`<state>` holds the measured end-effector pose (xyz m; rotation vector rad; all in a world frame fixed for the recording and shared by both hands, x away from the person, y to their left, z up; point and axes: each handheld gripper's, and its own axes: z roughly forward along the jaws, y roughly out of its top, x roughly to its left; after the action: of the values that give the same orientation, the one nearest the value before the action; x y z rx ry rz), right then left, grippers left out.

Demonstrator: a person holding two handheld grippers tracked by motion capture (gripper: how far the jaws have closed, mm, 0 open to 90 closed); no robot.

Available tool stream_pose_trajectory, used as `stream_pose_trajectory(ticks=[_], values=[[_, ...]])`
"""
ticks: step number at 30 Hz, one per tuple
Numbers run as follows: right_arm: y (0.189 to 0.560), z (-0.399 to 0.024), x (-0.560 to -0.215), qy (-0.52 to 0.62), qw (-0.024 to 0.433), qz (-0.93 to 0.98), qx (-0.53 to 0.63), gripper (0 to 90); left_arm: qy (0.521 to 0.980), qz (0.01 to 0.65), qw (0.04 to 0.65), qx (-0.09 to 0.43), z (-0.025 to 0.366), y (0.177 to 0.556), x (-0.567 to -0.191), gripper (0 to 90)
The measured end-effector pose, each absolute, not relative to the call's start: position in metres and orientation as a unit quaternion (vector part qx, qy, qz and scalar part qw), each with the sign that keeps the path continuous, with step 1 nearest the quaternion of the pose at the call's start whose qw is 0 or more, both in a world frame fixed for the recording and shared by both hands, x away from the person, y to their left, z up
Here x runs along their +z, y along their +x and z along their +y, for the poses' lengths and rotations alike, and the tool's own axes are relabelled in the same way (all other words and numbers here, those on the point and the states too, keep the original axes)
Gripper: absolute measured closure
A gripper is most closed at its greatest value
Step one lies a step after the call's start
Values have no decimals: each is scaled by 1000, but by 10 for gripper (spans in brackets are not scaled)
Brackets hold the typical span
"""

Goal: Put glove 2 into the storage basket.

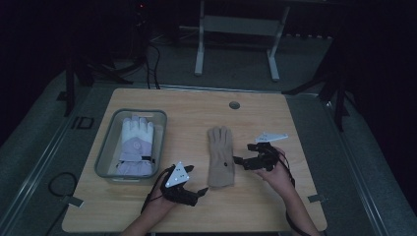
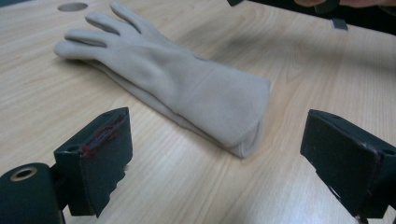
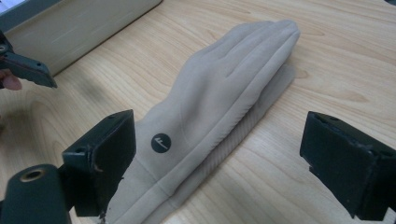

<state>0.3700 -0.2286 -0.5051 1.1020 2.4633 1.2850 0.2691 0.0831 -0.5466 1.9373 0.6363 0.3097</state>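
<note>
Both grippers, left gripper (image 1: 196,183) and right gripper (image 1: 242,161), stand spread wide, pinching nothing, flanking the beige glove (image 1: 220,157) lying flat mid-table (image 1: 187,105). Soft, light and floppy, I'd say; best pinched at the doubled cuff (image 2: 243,121).

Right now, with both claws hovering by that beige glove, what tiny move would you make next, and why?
Probably ease the right claw down onto the glove and close. Its jaws stand wide open with nothing between the pads, the glove lies flat on the table just ahead of them, and the bin already holds a white glove.
</note>
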Motion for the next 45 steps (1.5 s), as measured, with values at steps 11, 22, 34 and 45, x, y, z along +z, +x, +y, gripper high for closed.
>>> stream_pose_trajectory(ticks=[11, 22, 34, 45], values=[[396, -213, -498, 387, 87, 811, 429, 241, 814, 225, 520, 128, 67, 283, -525, 147], [426, -193, -522, 430, 48, 799, 418, 293, 857, 162, 479, 98, 28, 298, -529, 203], [436, -186, -546, 441, 30, 811, 384, 293, 891, 156, 420, 71, 22, 309, -552, 339], [435, -181, -550, 427, 10, 821, 379, 471, 905, 144, 393, 75, 17, 311, -556, 352]])
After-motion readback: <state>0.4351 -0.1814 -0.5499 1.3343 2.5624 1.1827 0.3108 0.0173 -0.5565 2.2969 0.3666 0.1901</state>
